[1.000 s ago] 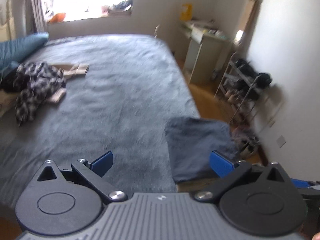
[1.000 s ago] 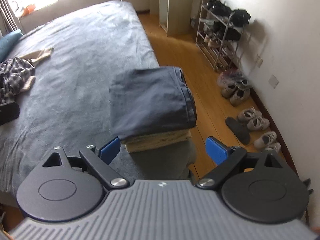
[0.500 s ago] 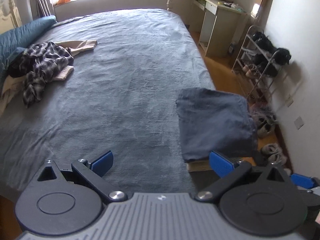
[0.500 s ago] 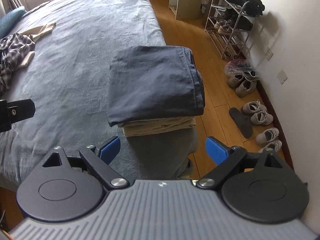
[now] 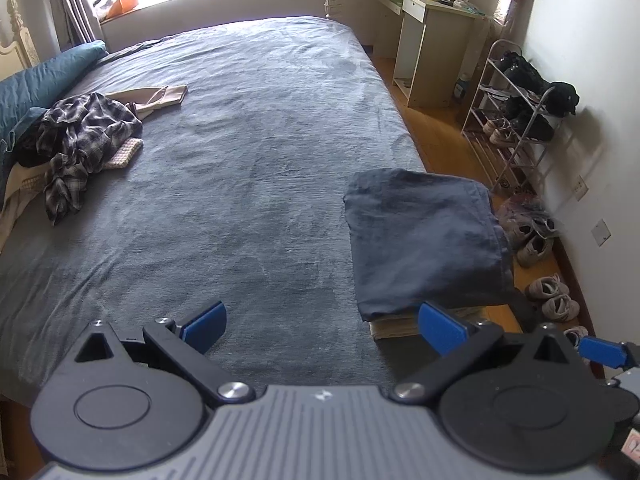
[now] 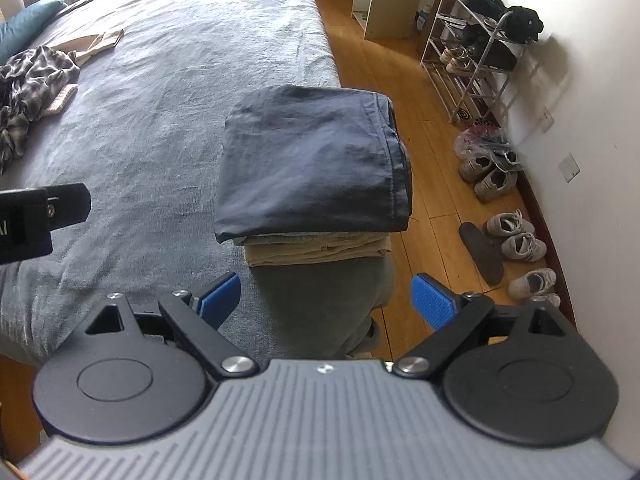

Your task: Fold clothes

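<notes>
Two grippers hang above the near edge of the bed [image 5: 248, 184], and both pairs of blue fingers are spread wide with nothing between them. The left gripper [image 5: 322, 322] looks out over bare grey-blue bedcover, its right finger [image 5: 442, 328] crossing in front of the near edge of the folded stack. The right gripper [image 6: 326, 300] is above the bed's corner, looking down on the same stack.

The stack sits at the near right corner of the bed, close to the edge by the wooden floor [image 6: 432, 184]. On top is a folded dark navy garment [image 6: 312, 164]; beneath it lies a folded tan garment [image 6: 316, 248], and a greyish layer shows between the two.

Well apart from the stack, at the far left of the bed, an unfolded plaid shirt [image 5: 76, 140] lies crumpled over beige clothing [image 5: 160, 96], next to a teal pillow [image 5: 44, 84]. Along the wall stand a shoe rack [image 6: 476, 40] and loose shoes [image 6: 516, 236] on the floor.
</notes>
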{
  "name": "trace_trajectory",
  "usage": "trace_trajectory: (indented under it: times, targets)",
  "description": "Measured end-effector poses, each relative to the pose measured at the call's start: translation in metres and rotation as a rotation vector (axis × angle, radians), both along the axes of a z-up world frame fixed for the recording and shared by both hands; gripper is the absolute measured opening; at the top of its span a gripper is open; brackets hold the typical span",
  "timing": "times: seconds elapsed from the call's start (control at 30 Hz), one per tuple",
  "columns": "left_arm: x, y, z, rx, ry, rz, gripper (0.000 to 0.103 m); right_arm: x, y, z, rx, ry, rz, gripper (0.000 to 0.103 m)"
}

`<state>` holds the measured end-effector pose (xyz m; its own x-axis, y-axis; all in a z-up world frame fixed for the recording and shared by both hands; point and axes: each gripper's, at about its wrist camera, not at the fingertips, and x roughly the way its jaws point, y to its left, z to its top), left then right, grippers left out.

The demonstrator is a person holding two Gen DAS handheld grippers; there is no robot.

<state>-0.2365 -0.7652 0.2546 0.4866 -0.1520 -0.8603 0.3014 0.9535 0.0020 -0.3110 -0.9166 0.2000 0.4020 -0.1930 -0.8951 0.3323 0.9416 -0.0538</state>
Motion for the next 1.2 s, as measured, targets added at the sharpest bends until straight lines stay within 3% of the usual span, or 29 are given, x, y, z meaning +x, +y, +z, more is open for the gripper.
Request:
trace_trajectory:
  times: [1.2]
  targets:
    - [0.011,-0.014,-0.014,-0.007,0.054,0.010,0.103,0.010,-0.014,-0.004,-0.005,0.019,-0.008,0.092]
